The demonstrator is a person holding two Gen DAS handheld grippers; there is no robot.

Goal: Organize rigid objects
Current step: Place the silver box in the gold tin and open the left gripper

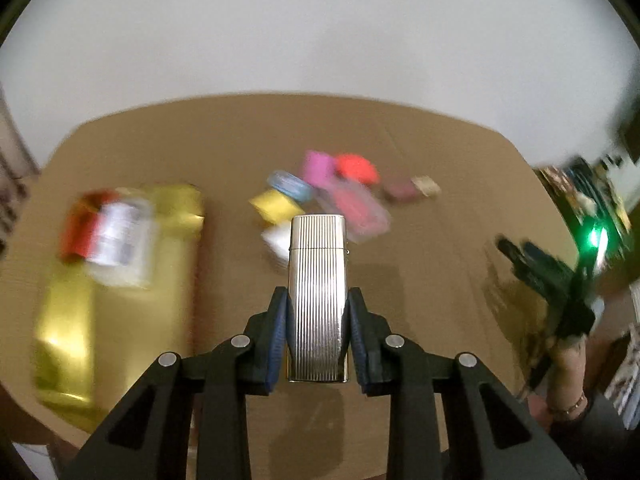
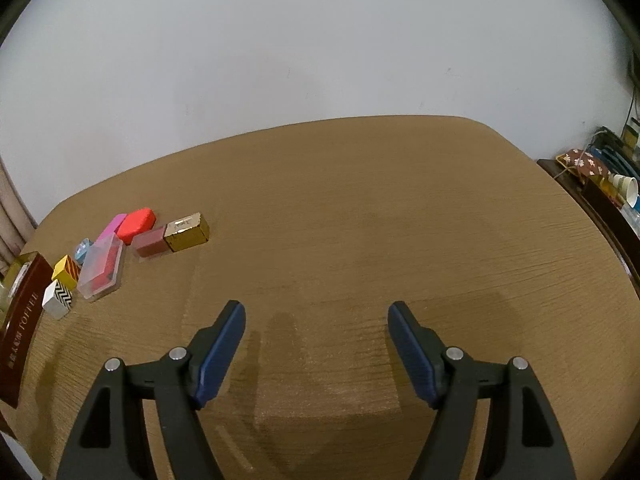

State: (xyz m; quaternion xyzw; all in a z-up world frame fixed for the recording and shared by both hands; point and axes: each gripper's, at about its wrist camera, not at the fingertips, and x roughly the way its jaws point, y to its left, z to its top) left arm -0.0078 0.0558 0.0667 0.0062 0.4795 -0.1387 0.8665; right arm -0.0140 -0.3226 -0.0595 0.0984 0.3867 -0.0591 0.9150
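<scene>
Hand-held gripper on the left (image 1: pixel 317 320) has its blue pads clamped on both sides of a ribbed silver metal lighter (image 1: pixel 317 296), carried upright above the bench, lid end pointing away from the camera. Everything behind the lighter is smeared with motion blur, so I'd call this mid-carry: the pick is done, the placing is not. Left of the lighter lies a shiny gold box (image 1: pixel 120 304), open or lidless as far as I can tell, with a red-and-white packet (image 1: pixel 108 236) at its far end; that looks like the likely destination, though that's a judgement only. Next move calls for bringing the lighter over the gold box, lowering it flat or upright into free space, and only then letting go, because smooth ribbed metal could slip if the pads ease off early.

Beyond the lighter sits the loose cluster: a clear plastic case with red contents (image 2: pixel 102 272), a bright red rounded block (image 2: pixel 137 224), a pink bar (image 2: pixel 112 226), a maroon block (image 2: pixel 150 244) touching a gold foil block (image 2: pixel 188 232), and two small zigzag-patterned boxes, yellow (image 2: pixel 66 268) and white (image 2: pixel 58 299).

Right hand-held gripper (image 2: pixel 316 350) hangs with fingers spread wide, nothing between them, well right of the lighter.

Underneath is a tan wood-grain bench (image 2: pixel 360 240) against a plain white wall (image 2: pixel 320 40), with cluttered shelving (image 2: pixel 608 176) off to the right.
</scene>
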